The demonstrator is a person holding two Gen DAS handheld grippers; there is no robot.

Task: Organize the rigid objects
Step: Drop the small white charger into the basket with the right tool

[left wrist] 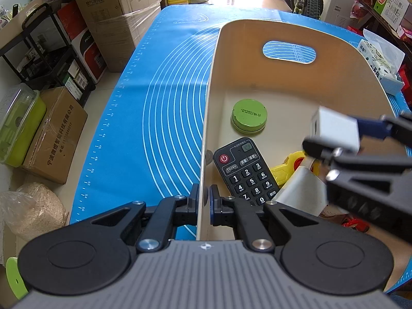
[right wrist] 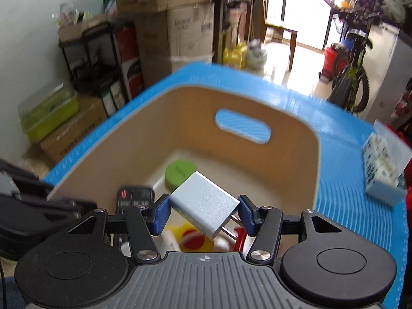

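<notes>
A white plug-in charger (right wrist: 204,202), tilted with its prongs toward the camera, is clamped between the blue pads of the right gripper (right wrist: 204,212) above the near end of the cream bin (left wrist: 288,33). The bin's left wall is pinched by the nearly closed left gripper (left wrist: 204,200). A green round tin (left wrist: 249,115), a black remote control (left wrist: 246,172) and a yellow toy (left wrist: 289,166) lie inside on the bin floor.

The bin (left wrist: 291,38) looked like smooth matt cream plastic. The charger (right wrist: 204,200) had a fine-grained, satin white plastic shell with shiny metal prongs. The remote (left wrist: 246,172) was black matt plastic. The mat (left wrist: 167,103) looked like soft matt blue silicone.
</notes>
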